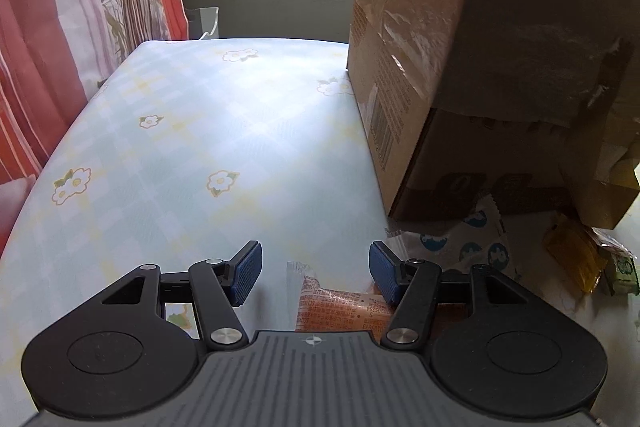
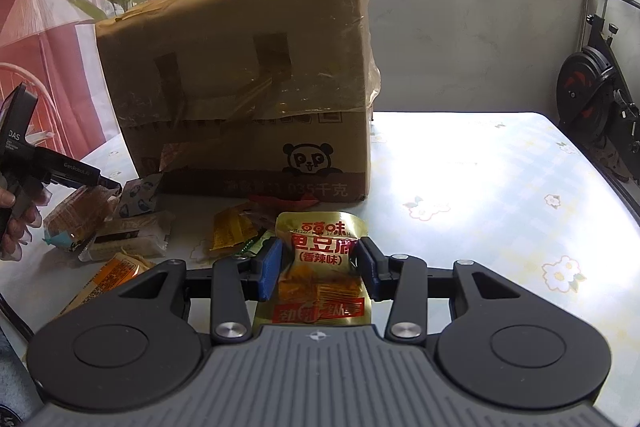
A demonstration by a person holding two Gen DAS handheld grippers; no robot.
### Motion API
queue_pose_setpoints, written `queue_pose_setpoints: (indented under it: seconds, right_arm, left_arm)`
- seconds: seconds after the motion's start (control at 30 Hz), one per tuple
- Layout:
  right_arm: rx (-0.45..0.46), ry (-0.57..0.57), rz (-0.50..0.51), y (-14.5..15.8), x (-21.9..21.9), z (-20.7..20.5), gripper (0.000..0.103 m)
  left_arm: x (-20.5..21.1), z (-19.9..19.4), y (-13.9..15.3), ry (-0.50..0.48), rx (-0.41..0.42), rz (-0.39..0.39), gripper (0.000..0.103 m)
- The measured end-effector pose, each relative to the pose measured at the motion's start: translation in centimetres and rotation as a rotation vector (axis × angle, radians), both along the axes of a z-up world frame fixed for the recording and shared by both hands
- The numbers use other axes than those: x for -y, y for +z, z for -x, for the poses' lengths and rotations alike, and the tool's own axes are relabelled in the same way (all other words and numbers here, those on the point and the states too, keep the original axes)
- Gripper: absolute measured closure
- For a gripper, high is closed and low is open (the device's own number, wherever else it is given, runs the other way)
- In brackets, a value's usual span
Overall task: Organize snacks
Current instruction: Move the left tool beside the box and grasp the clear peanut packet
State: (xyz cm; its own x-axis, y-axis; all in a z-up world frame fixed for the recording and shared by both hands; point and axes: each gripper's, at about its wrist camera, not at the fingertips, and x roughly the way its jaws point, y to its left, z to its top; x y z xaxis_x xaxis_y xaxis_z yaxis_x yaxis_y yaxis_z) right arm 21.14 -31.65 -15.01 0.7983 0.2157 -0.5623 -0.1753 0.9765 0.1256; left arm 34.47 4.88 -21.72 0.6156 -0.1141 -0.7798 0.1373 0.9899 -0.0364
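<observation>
Gold packet [image 2: 322, 267] sits clamped in right tool [image 2: 320, 267]; left tool [image 1: 316, 275] gapes above orange packet [image 1: 336, 311].

Tablecloth [image 1: 172, 131]: pale green-and-white check with white flowers. Cardboard box [image 2: 248, 79]: brown, with a black panda print. Held snack packet [image 2: 320, 259]: gold with red characters. Packet under left gripper [image 1: 336, 311]: orange. Gripper pads [image 2: 270, 267]: blue. Curtain [image 1: 36, 27]: red and white.
</observation>
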Motion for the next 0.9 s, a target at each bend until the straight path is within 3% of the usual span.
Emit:
queue_pose_setpoints:
  seconds: [0.27,0.33,0.4,0.47,0.53,0.73,0.9]
  right_arm:
    - [-0.009,-0.006,-0.019,-0.1,0.5,-0.1,0.059]
    - [-0.009,-0.001,-0.020,-0.1,0.4,-0.1,0.059]
    - [-0.009,0.005,-0.022,-0.1,0.3,-0.1,0.059]
    - [-0.008,0.009,-0.023,-0.1,0.2,-0.1,0.059]
    - [-0.008,0.011,-0.023,0.0,0.2,0.0,0.059]
    - [-0.010,0.003,-0.027,0.0,0.4,0.0,0.059]
    - [-0.019,0.009,-0.033,-0.1,0.3,-0.3,0.059]
  left_arm:
    - [1.1,1.9,0.2,-0.107,-0.012,0.004,0.041]
    - [1.7,2.2,0.0,-0.144,-0.013,-0.027,0.041]
    - [2.3,2.3,-0.3,-0.154,-0.002,-0.085,0.045]
    - [2.4,2.1,-0.5,-0.151,0.001,-0.085,0.063]
    - [2.1,1.4,-0.5,-0.114,-0.004,-0.069,0.069]
    - [1.8,0.1,-0.2,-0.093,0.013,-0.004,0.069]
    - [2.5,-0.5,-0.5,-0.113,0.017,-0.047,0.069]
